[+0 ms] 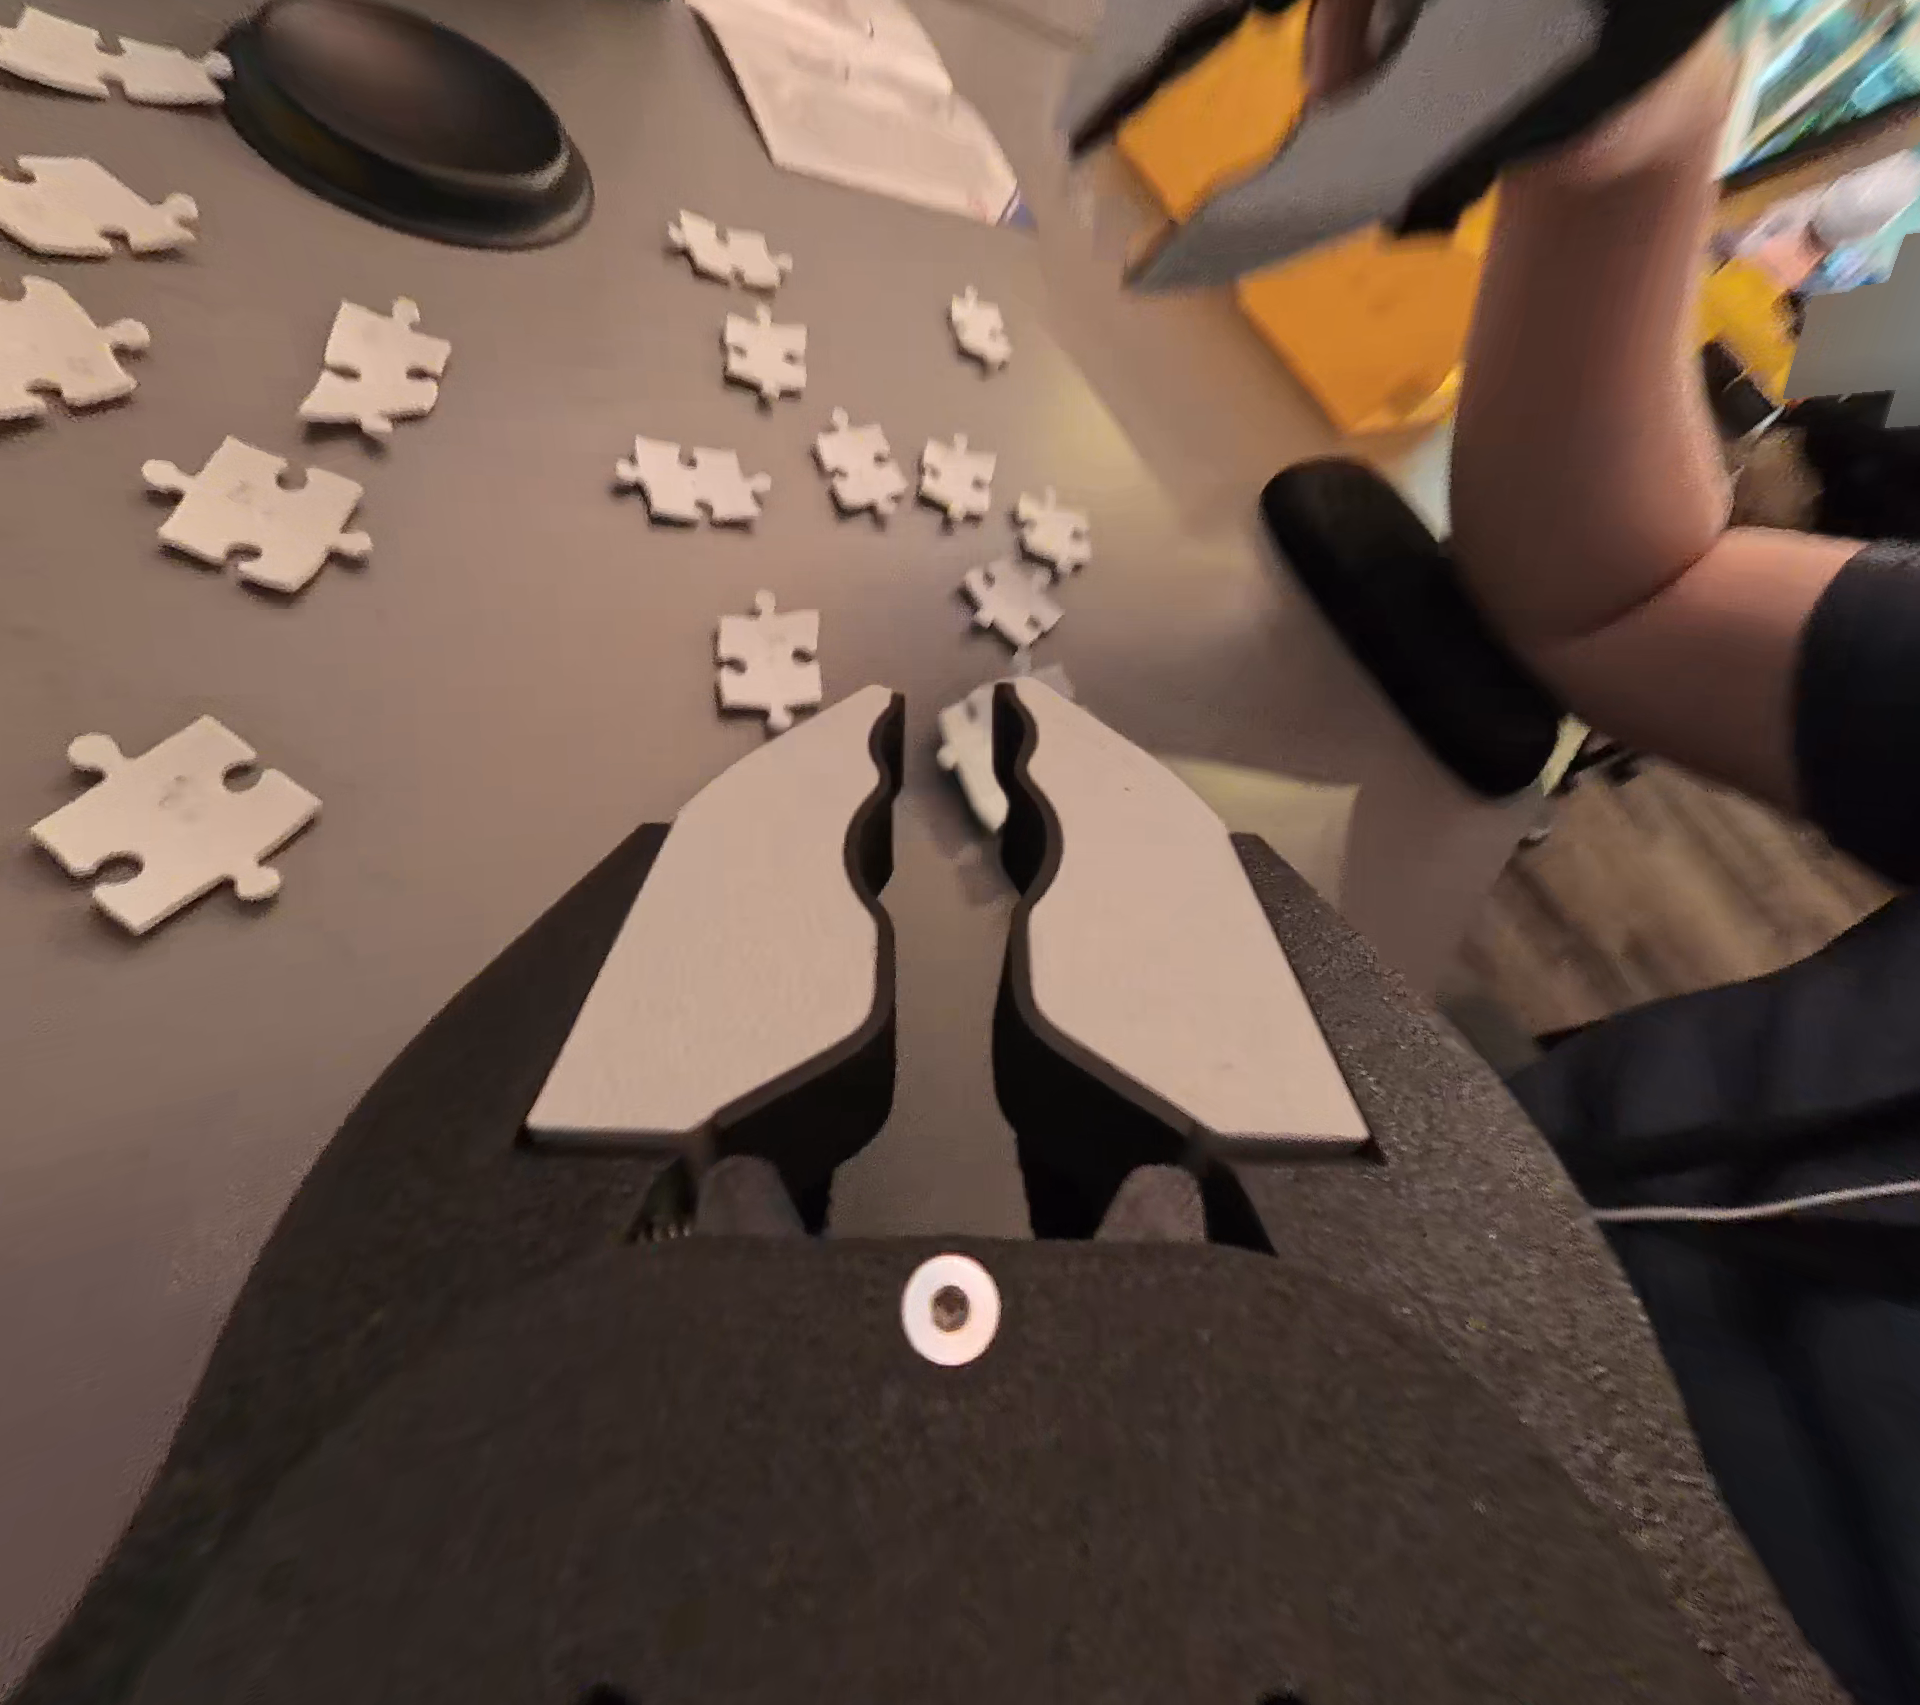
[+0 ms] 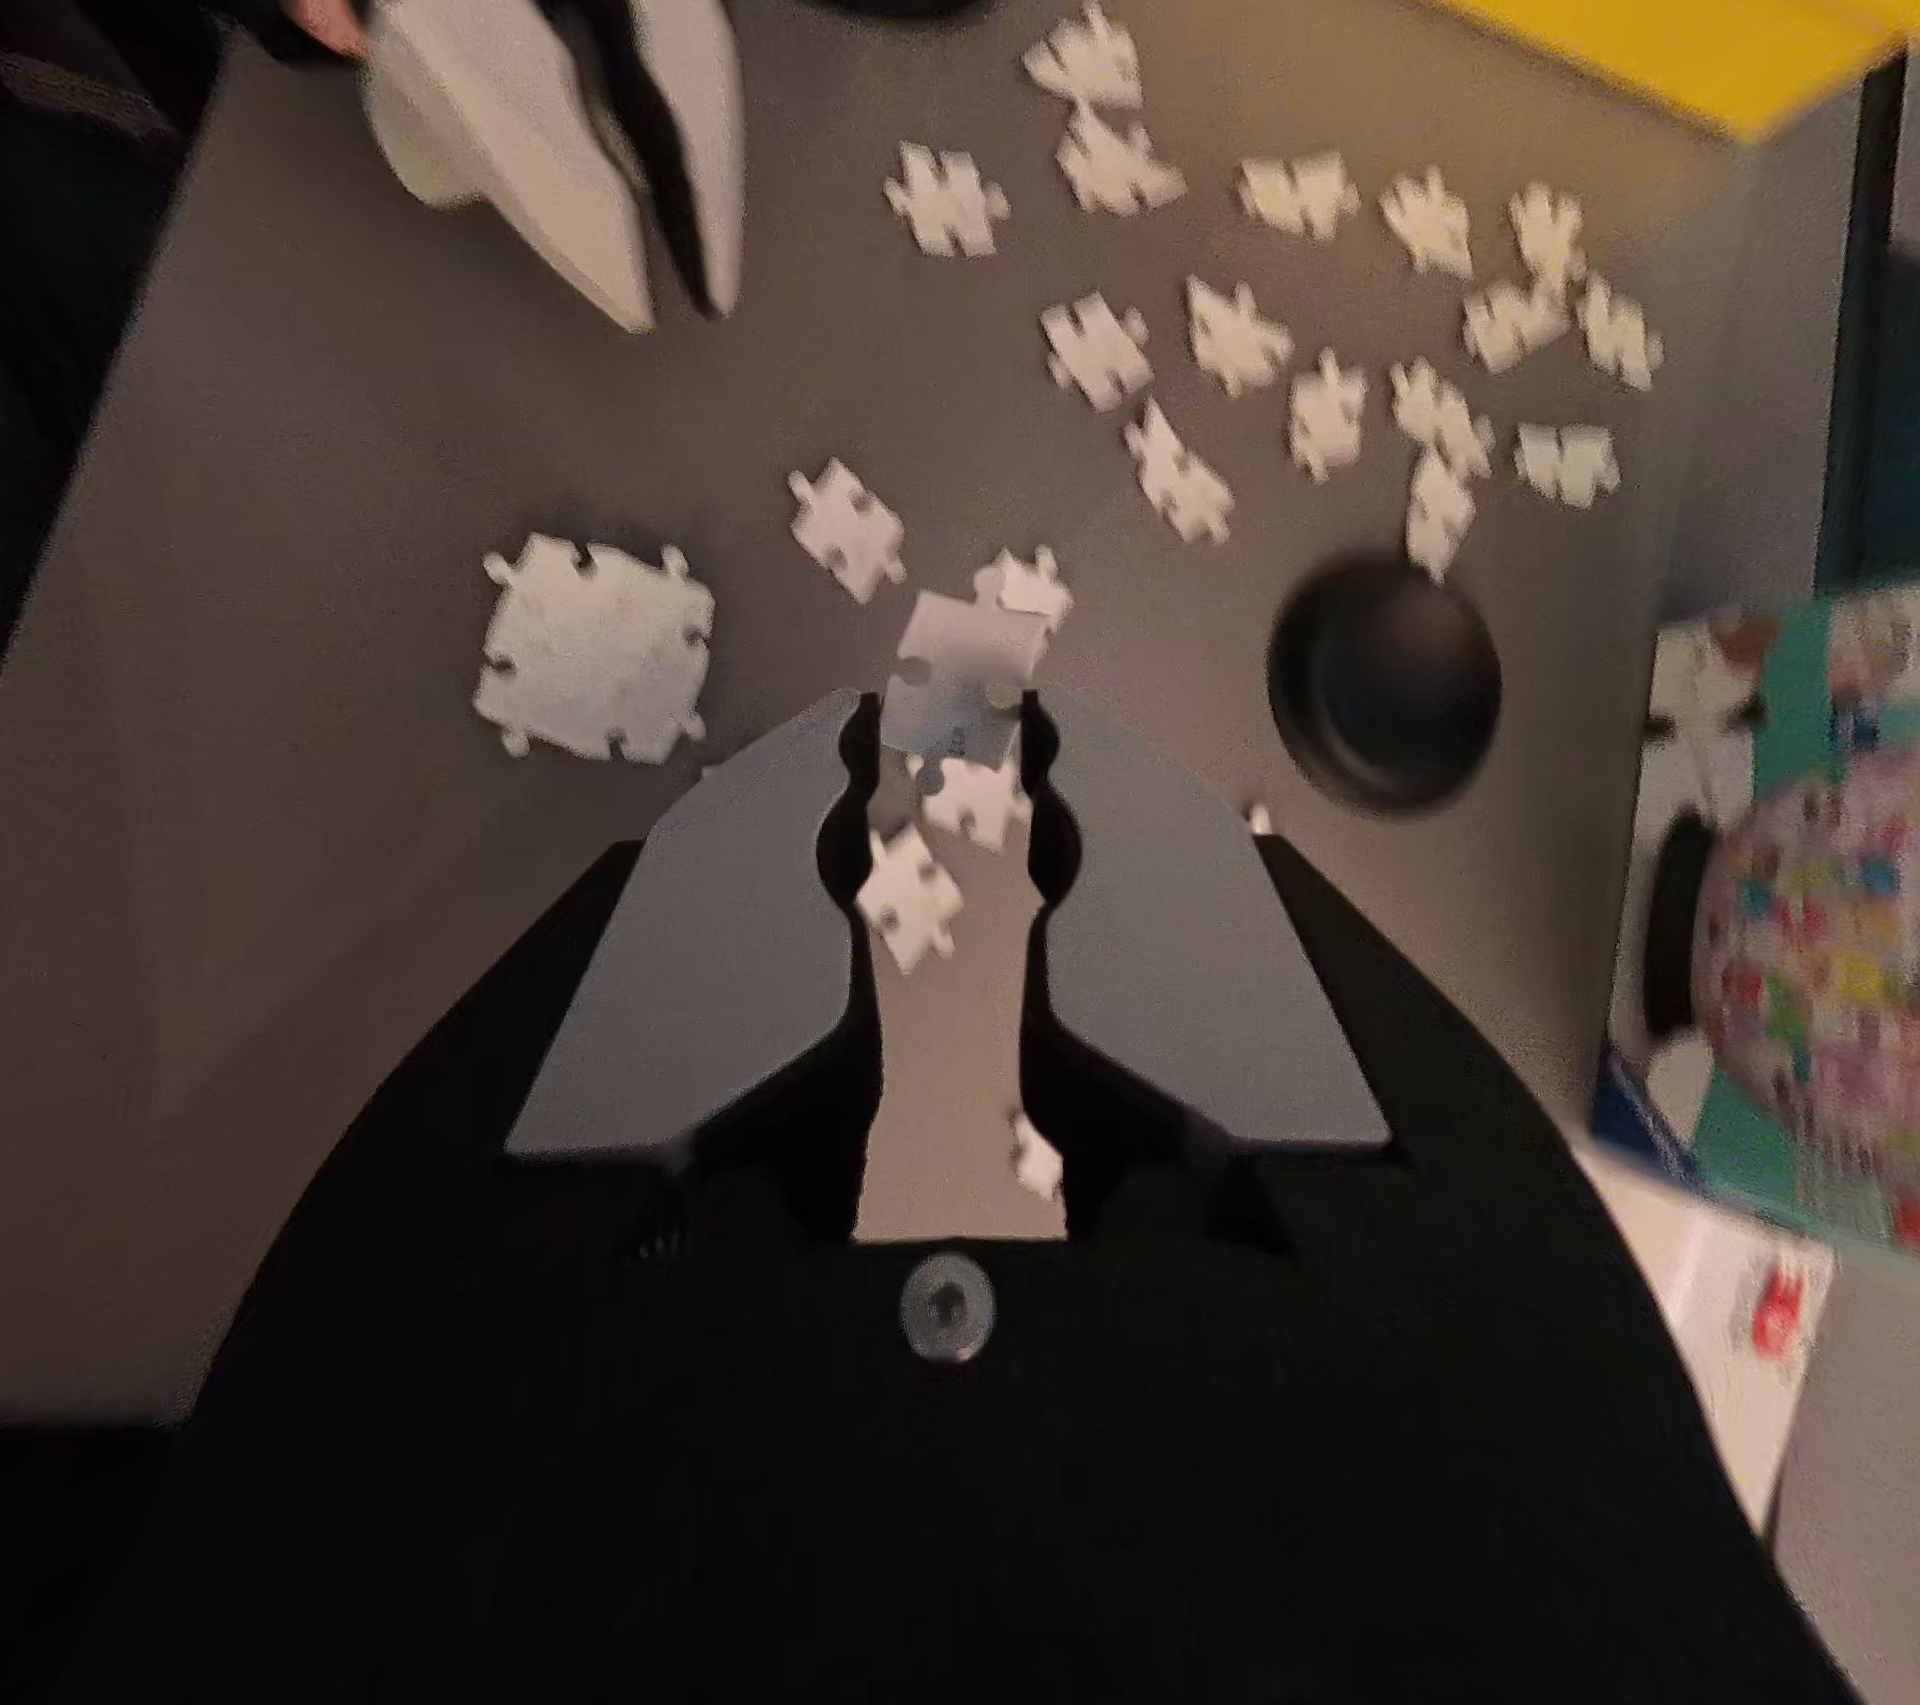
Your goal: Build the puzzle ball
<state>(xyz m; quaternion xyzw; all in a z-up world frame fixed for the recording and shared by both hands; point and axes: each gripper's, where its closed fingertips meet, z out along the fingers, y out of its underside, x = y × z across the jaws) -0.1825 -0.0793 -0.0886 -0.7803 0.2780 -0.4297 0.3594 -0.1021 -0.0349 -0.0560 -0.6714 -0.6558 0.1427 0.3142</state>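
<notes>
The right gripper [image 2: 951, 699] hangs above the grey counter [image 2: 312, 512], its fingers clenched on a white piece [image 2: 961, 684]; the left gripper [image 1: 948, 699] sits low over the counter, fingers slightly parted with nothing between them; loose pieces [image 1: 260, 512] lie scattered white side up; a joined patch [image 2: 594, 663] lies near the black stand [image 2: 1384, 691]; the box [image 2: 1808, 907] stands at the counter's edge.

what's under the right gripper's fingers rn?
Right gripper holds one puzzle piece at its tips. Below, loose white pieces lie on the grey table; the gripper body hides anything nearer.
</notes>
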